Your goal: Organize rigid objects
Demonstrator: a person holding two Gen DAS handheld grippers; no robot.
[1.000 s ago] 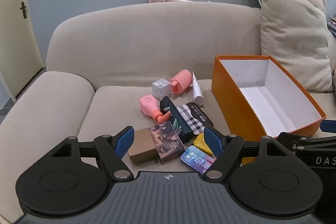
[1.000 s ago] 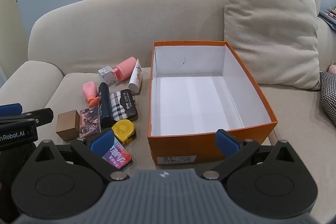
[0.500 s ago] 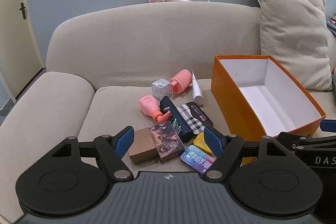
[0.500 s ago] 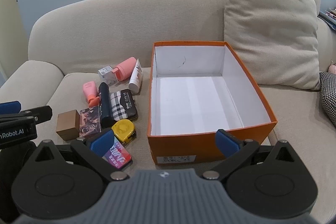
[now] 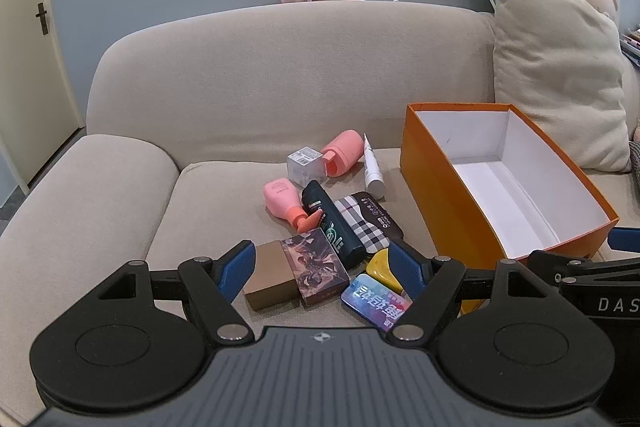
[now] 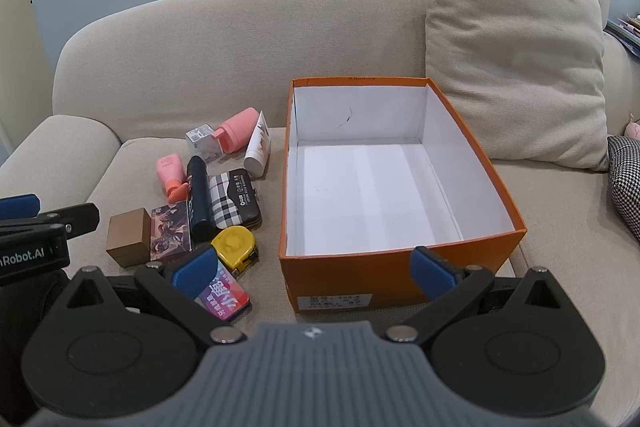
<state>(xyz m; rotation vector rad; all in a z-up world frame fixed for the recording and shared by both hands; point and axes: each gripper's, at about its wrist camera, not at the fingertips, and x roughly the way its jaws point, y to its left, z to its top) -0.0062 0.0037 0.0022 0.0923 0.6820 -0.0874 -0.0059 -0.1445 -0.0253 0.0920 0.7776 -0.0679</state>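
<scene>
An orange box (image 6: 476,239) with a white, empty inside stands on the sofa seat; it also shows at the right of the left wrist view as the orange box (image 5: 436,187). Left of it lies a cluster of small items: a brown box (image 5: 266,281), a picture-printed box (image 5: 316,265), a dark bottle (image 5: 334,225), a plaid case (image 5: 366,223), a yellow tape measure (image 6: 234,245), a colourful card pack (image 5: 376,299), two pink bottles, a clear cube and a white tube (image 5: 372,167). My left gripper (image 5: 322,265) hangs open over the nearest items. My right gripper (image 6: 314,273) is open before the box's front wall.
The beige sofa backrest (image 5: 280,67) rises behind, with its armrest (image 5: 80,195) at left. A large beige cushion (image 6: 516,67) leans right of the box. A checked fabric (image 6: 626,183) lies at the far right edge.
</scene>
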